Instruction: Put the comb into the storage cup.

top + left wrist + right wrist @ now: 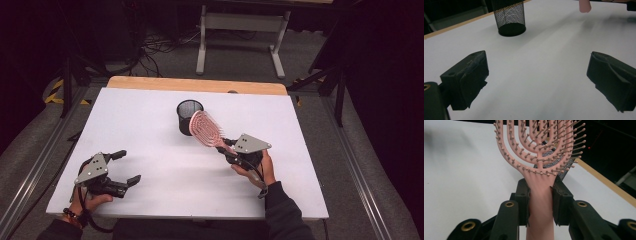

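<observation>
Your pink hairbrush (206,128) angles head-first toward the mesh cup (189,116); your right tongs (231,151) clamp its handle, while your left tongs (125,167) gape wide, empty, over the counter (150,120).

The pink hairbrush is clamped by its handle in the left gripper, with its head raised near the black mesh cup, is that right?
Not quite: the right gripper holds the pink hairbrush by its handle, as the right gripper view shows. The left gripper sits open with nothing between its jaws. The head is indeed raised near the black mesh cup.
</observation>
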`<state>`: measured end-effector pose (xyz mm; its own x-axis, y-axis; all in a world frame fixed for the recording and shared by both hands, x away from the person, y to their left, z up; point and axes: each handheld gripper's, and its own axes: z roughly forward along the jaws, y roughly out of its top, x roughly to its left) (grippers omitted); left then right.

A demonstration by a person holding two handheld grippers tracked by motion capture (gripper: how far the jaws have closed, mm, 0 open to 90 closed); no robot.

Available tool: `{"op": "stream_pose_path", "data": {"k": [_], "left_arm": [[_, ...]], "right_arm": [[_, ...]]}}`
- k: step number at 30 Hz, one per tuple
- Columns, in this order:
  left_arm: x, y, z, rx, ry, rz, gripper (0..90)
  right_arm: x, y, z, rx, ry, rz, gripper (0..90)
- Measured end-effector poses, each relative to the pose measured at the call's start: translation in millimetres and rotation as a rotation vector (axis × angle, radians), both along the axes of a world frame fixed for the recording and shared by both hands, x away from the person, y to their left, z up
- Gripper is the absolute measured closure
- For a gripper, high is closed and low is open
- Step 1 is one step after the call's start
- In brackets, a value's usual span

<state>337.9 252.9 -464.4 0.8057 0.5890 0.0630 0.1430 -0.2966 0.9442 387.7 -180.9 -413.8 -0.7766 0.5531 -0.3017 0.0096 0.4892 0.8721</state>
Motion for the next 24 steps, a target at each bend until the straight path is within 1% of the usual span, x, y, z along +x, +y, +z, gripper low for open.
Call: {"op": "stream_pose_path", "data": {"k": [2, 4, 5, 6, 7, 8, 9, 10, 11, 12, 14, 15, 16, 17, 19, 20, 21, 22, 23, 24], "left_arm": [[-0.5, -0.3, 0.5, -0.008, -0.001, 0.007, 4.8], [-1.2, -0.2, 1.4, -0.011, -0.002, 0.014, 4.8], [-1.5, -0.6, 2.0, -0.007, -0.002, 0.019, 5.5], [-1.5, -0.6, 2.0, -0.007, -0.002, 0.019, 6.7], [-1.8, -1.4, 2.8, -0.002, -0.006, 0.027, 6.7], [-1.7, -2.1, 4.8, -0.015, -0.008, 0.027, 7.8], [-1.7, -2.1, 4.8, -0.015, -0.008, 0.027, 9.0], [-1.5, -4.0, 7.2, -0.018, -0.005, 0.045, 9.9], [-0.9, -5.5, 9.7, -0.02, -0.007, 0.052, 9.9], [0.1, -7.2, 12.4, -0.036, -0.004, 0.05, 9.9], [2.0, -12.4, 18.2, -0.059, -0.005, 0.059, 10.4], [2.7, -15.3, 22.1, -0.074, -0.005, 0.047, 10.7], [3.5, -19.3, 25.8, -0.084, -0.013, 0.044, 11.2], [4.4, -23.3, 29.8, -0.086, -0.019, 0.044, 11.2], [8.2, -33.6, 37.5, -0.116, -0.019, 0.029, 11.8], [9.4, -37.7, 40.1, -0.12, -0.014, 0.027, 12.3], [11.0, -44.8, 43.6, -0.142, -0.012, 0.004, 12.1], [12.1, -50.9, 46.6, -0.153, -0.017, -0.003, 12.0], [13.7, -61.8, 51.9, -0.162, -0.02, -0.021, 12.2], [13.7, -61.8, 51.9, -0.162, -0.02, -0.021, 12.3]], "right_arm": [[-2.8, 1.4, 0.1, 0.008, -0.006, -0.001, 70.3], [-5.9, 2.4, 1.6, 0.02, -0.025, -0.018, 70.3], [-8.2, 2.8, 2.8, 0.038, -0.038, -0.034, 70.3], [-8.2, 2.8, 2.8, 0.038, -0.038, -0.034, 70.3], [-9.7, 2.8, 3.5, 0.049, -0.044, -0.041, 70.2], [-13.4, 3.3, 4.9, 0.067, -0.062, -0.057, 70.3], [-13.4, 3.3, 4.9, 0.067, -0.062, -0.057, 70.3], [-17.1, 4.7, 5.6, 0.073, -0.08, -0.073, 70.3], [-17.1, 4.7, 5.6, 0.073, -0.08, -0.073, 70.3], [-19.1, 5.8, 5.7, 0.086, -0.09, -0.076, 70.3], [-24.6, 10.5, 5.9, 0.096, -0.116, -0.076, 70.3], [-24.6, 10.5, 5.9, 0.096, -0.116, -0.076, 70.3], [-27.8, 14.7, 5.0, 0.107, -0.116, -0.071, 70.3], [-27.8, 14.7, 5.0, 0.107, -0.116, -0.071, 70.3], [-31.1, 19.6, 4.0, 0.101, -0.13, -0.071, 70.3], [-32.5, 22.1, 3.6, 0.101, -0.127, -0.064, 70.3], [-33.3, 23.6, 2.9, 0.104, -0.125, -0.062, 70.3], [-34.8, 26.1, 1.8, 0.101, -0.13, -0.067, 70.3], [-36.7, 29.2, 0.2, 0.105, -0.123, -0.059, 70.3], [-36.7, 29.2, 0.2, 0.105, -0.123, -0.059, 70.3]]}}
